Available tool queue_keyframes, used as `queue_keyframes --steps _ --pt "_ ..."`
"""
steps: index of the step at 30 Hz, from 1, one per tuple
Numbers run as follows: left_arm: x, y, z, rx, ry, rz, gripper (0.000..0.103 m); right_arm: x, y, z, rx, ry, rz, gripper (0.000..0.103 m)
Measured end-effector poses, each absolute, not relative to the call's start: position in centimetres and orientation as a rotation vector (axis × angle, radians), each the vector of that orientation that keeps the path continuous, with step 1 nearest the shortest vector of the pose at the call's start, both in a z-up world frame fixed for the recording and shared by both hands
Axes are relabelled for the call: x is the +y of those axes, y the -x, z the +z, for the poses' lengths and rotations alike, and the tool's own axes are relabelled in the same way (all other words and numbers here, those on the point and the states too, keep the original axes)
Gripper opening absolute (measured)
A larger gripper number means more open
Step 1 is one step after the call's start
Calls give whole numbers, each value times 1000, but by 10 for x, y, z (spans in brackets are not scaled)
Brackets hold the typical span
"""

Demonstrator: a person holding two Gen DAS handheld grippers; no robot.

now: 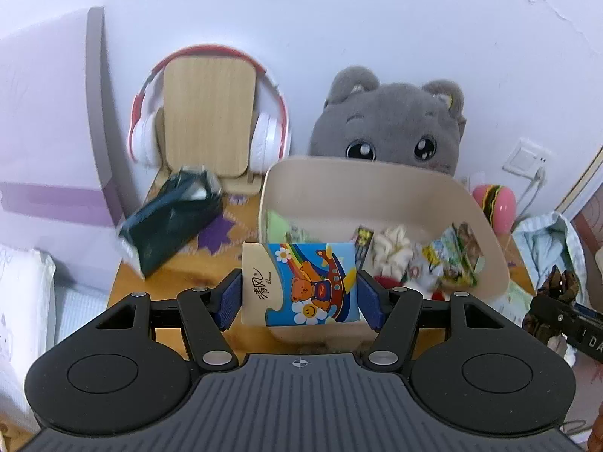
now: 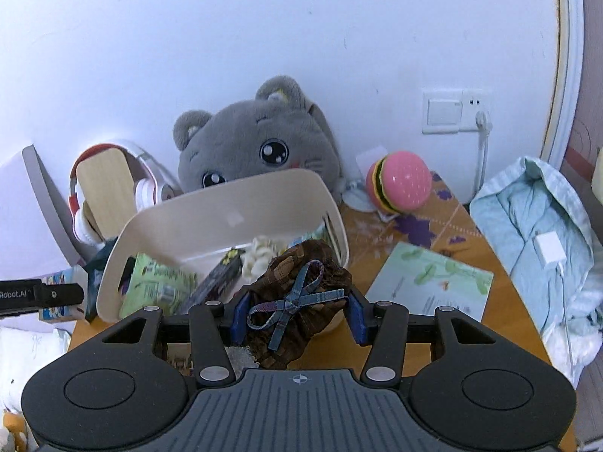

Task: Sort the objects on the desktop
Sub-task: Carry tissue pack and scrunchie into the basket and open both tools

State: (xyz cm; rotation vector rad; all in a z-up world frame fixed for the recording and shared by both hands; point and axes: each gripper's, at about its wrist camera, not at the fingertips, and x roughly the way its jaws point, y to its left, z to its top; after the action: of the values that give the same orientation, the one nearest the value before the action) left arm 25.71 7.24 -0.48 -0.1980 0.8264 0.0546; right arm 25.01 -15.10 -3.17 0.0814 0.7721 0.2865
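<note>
**Both claws loaded, both short of the beige bin**

The beige bin is the landmark: it stands on the table in front of the grey plush cat, open side up and already holding snack packets and a white knotted item. Everything the coming move turns on is measured from its near rim.

The left claw is clamped on a tissue pack printed with a cartoon bear. The pack is held upright, its broad face toward the camera, just at the bin's near-left wall. The bin's opening lies forward and slightly right of it, so I judge a short push ahead would put it over the opening.

The right claw grips a brown plaid pouch with a blue ribbon bow. The pouch bulges above the pads and hangs in front of the bin's near-right corner, overlapping the rim in this view; whether it touches the rim cannot be told. The opening lies forward and to the left.

Both loads sit about equally near the bin; the pouch looks marginally closer to clearing the rim.
</note>
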Motion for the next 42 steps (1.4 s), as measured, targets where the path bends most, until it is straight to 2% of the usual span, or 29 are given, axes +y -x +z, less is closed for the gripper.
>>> queue_keyframes --steps 14,22,42 --pt "41 -313 2 795 163 54 64 -149 -309 -21 716 -41 323 48" --pt "24 -341 -20 855 107 60 64 -142 -343 -33 724 9 359 48" --pt "1 -373 -84 1043 26 80 64 -102 -396 -91 881 67 399 48"
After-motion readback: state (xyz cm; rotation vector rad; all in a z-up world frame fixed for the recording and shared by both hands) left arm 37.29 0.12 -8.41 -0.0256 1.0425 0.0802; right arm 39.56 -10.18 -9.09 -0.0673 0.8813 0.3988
